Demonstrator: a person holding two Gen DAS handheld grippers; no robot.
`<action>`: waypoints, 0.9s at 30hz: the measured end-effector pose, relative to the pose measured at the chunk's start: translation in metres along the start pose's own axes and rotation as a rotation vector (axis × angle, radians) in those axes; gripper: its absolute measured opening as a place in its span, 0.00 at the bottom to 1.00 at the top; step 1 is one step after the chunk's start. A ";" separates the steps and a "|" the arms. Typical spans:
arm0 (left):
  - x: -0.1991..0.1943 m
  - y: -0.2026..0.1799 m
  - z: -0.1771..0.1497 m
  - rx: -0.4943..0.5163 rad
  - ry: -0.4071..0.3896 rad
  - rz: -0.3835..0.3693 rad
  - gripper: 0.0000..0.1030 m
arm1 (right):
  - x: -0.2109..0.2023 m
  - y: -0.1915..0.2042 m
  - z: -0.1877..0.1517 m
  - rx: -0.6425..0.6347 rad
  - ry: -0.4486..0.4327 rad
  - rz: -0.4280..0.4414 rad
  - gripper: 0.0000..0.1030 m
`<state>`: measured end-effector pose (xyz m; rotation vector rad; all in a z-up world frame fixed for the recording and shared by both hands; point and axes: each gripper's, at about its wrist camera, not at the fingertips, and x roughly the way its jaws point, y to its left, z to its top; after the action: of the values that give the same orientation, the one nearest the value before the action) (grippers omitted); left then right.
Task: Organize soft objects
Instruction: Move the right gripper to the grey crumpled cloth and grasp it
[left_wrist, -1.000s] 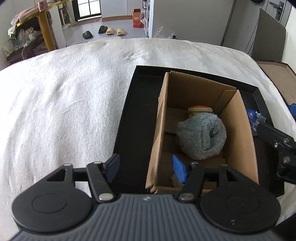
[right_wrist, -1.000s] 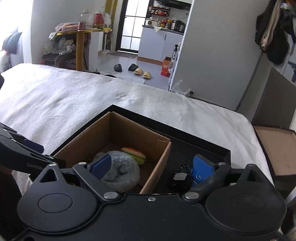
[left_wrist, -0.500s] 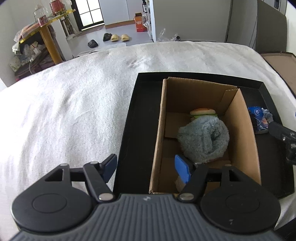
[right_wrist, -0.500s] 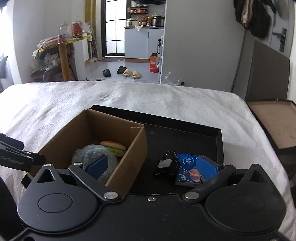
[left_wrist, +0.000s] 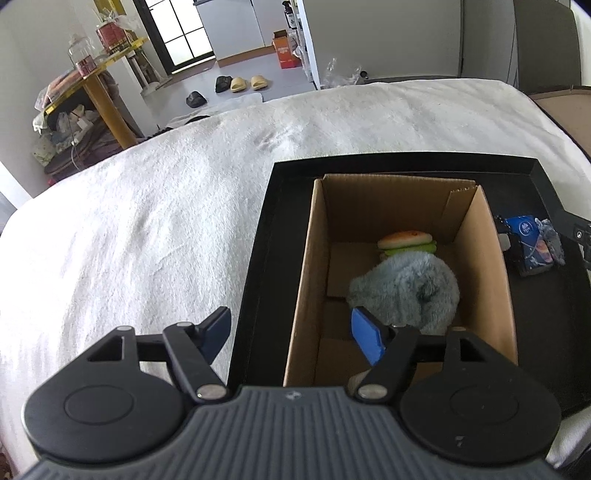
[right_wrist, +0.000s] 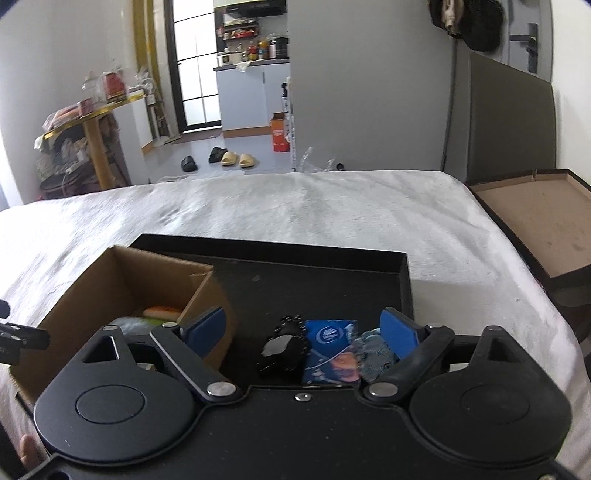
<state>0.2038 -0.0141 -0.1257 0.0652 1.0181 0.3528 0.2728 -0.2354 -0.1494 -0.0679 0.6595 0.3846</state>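
A fluffy grey-blue plush (left_wrist: 406, 291) lies in the cardboard box (left_wrist: 491, 295), a burger toy (left_wrist: 406, 240) touching at its 12 o'clock.

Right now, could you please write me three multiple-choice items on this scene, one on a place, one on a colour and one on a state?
1. Where does the toy burger lie?
A. on the white blanket
B. inside the cardboard box, behind the fluffy roll
C. on the black tray outside the box

2. What colour is the fluffy roll?
A. grey-blue
B. red
C. yellow

3. How does the right gripper stand?
A. shut on the blue packet
B. shut on nothing
C. open, holding nothing

Answers:
1 B: the left wrist view shows the burger on the box floor at the roll's far side.
2 A: its pile is grey-blue in the left wrist view.
3 C: its blue pads stand wide apart, with the packet lying on the tray beyond them.
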 end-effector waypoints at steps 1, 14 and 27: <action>0.000 -0.002 0.001 0.007 -0.002 0.004 0.69 | 0.002 -0.003 -0.001 0.009 -0.005 -0.001 0.85; 0.005 -0.020 0.010 0.058 -0.001 0.076 0.69 | 0.021 -0.035 -0.021 0.129 -0.007 0.011 0.79; 0.016 -0.036 0.018 0.090 0.021 0.112 0.69 | 0.065 -0.056 -0.033 0.185 0.047 -0.017 0.62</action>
<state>0.2363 -0.0409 -0.1370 0.2012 1.0539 0.4105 0.3209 -0.2719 -0.2189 0.0932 0.7375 0.3046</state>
